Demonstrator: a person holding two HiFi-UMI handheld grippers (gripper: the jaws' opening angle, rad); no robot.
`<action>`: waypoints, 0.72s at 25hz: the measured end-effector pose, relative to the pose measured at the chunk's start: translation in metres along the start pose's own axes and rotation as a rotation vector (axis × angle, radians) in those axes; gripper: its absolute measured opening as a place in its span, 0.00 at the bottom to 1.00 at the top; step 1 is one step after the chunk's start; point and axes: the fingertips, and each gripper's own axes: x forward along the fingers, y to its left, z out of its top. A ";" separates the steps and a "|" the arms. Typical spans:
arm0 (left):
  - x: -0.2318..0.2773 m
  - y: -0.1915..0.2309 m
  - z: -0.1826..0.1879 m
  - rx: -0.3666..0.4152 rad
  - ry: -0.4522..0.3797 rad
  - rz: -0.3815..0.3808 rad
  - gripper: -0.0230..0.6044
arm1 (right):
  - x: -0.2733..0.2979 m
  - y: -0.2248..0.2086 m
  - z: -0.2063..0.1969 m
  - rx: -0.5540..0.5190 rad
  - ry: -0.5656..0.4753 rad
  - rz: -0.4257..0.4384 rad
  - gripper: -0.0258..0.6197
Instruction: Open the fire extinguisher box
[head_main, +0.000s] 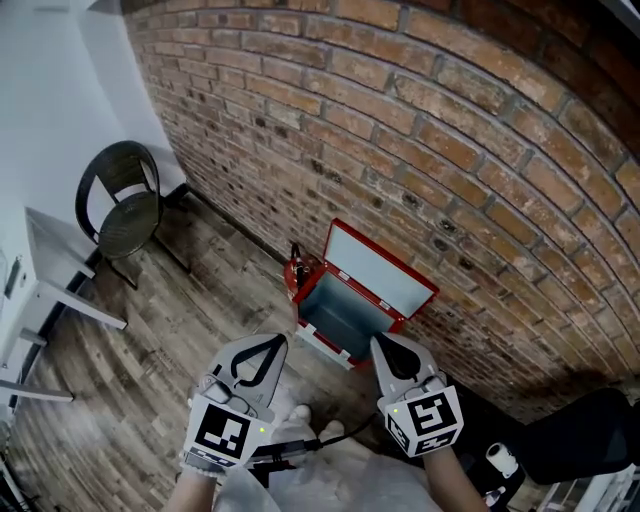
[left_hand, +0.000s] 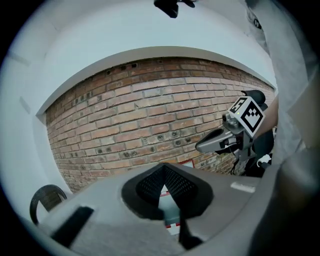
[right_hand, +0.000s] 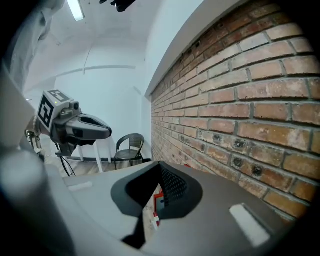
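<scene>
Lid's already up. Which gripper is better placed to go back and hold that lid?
Right, probably. The right gripper is nearer the raised lid; the left gripper hangs to the left of the box. Both are shut and empty.

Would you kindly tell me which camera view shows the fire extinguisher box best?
The head view: the whole red box shows, lid raised toward the brick wall. Both gripper views catch only slivers of it behind their jaws.

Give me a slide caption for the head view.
Left gripper and right gripper, both shut and empty, hover before the open red fire extinguisher box beside a brick wall.
</scene>
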 end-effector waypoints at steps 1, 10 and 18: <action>-0.001 0.000 0.003 -0.001 -0.003 0.003 0.03 | -0.002 -0.001 0.005 -0.003 -0.012 -0.004 0.05; -0.006 -0.007 0.021 0.031 -0.034 0.009 0.03 | -0.019 0.004 0.028 -0.017 -0.058 -0.005 0.05; -0.006 -0.005 0.026 0.026 -0.052 0.023 0.03 | -0.024 0.004 0.035 -0.033 -0.068 0.000 0.05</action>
